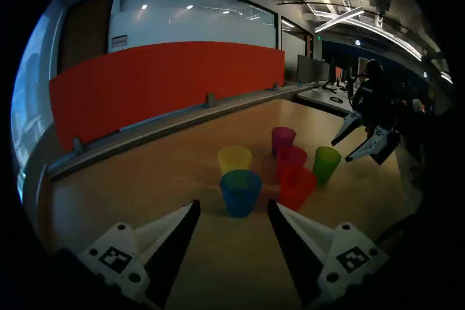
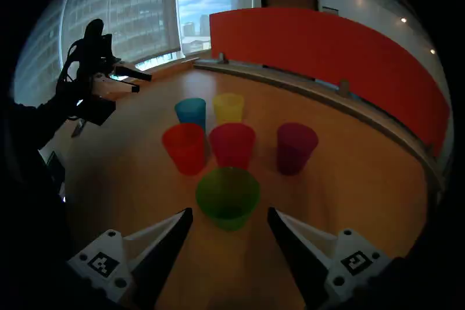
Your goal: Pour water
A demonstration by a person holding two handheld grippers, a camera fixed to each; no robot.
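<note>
Left gripper (image 1: 233,204): jaws apart, empty; blue cup (image 1: 240,191) just ahead.
Right gripper (image 2: 229,212): jaws apart, empty; green cup (image 2: 227,193) just ahead.
Location: both upright, clustered on wooden table (image 2: 360,182).

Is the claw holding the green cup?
No, the right gripper is open, and the green cup stands untouched on the table.

No text, label, brand or number can be read.

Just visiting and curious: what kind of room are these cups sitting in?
Probably an open-plan office: a long wooden desk with an orange divider panel, tall windows onto city buildings, and strip ceiling lights.
</note>
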